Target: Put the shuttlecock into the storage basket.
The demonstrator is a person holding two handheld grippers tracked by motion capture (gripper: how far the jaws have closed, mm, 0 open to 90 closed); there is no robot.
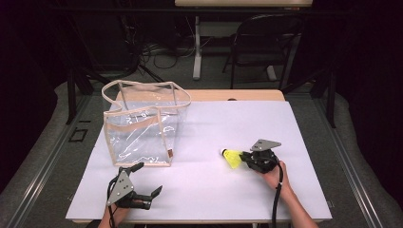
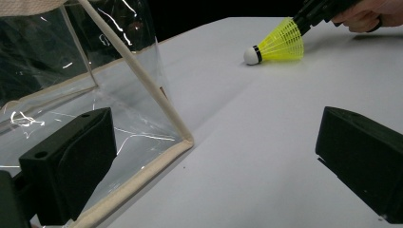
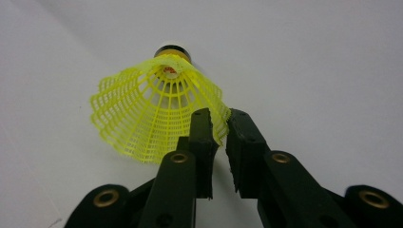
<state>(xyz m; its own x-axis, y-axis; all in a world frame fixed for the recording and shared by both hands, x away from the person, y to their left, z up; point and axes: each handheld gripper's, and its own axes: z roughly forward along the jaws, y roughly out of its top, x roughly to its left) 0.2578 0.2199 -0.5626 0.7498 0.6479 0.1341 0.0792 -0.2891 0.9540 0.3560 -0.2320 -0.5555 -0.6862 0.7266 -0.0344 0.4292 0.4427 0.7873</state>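
High view: a white bench point(image 1: 209, 190) seen from above. At upper left stands a clear plastic bag point(image 1: 142, 126) with cream trim, upright and open at the top, likely so something can be dropped in. At lower left the left claw point(image 1: 145, 179) rests near the bag's front edge, its jaws spread wide and empty. At right of centre the right claw point(image 1: 243, 156) is pressed onto the skirt of a yellow shuttlecock point(image 1: 232, 158), which lies on the bench with its white tip pointing left, toward the bag.

Left gripper view: the bag's trimmed corner point(image 2: 183, 140) sits just beyond the spread jaws, as if waiting to steady it. The shuttlecock point(image 2: 278, 45) is at upper right, well apart.

Right gripper view: the right claw point(image 3: 222, 128) pinches the rim of the shuttlecock's mesh skirt point(image 3: 142, 114), a thin edge that suits narrow jaws; the tip points away.
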